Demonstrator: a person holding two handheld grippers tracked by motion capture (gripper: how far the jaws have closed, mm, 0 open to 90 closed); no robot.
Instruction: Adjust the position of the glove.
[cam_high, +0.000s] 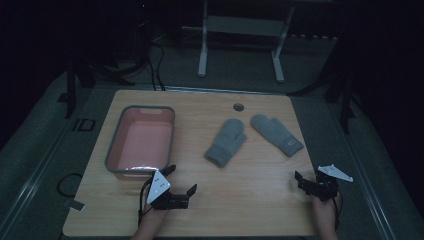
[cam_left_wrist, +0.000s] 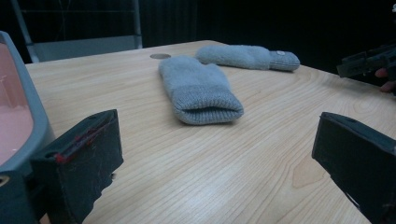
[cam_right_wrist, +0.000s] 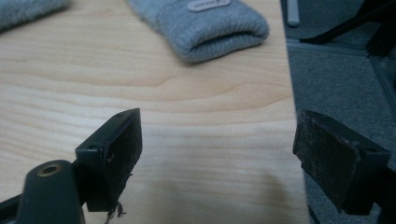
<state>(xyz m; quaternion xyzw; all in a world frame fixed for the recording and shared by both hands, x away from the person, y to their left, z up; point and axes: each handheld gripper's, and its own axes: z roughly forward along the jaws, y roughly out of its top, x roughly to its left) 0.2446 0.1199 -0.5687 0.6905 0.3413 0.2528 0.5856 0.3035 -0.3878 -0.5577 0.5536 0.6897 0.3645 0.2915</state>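
- My high view looks forward and down over the whole table (cam_high: 250, 200).
- My left gripper view sits low, facing across toward the near mitten (cam_left_wrist: 198, 91).
- My right gripper view hovers close above the table's right edge; both share the far mitten (cam_right_wrist: 210, 28).

Probably a dim lab: a wooden table (cam_high: 250, 200) on grey flooring (cam_high: 235, 65), floor cables (cam_high: 157, 65), a metal stand (cam_high: 240, 30)

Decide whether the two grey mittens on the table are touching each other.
Apart. The high view shows a strip of bare wood between the left mitten and the right mitten along their whole length; the left gripper view shows the same gap.
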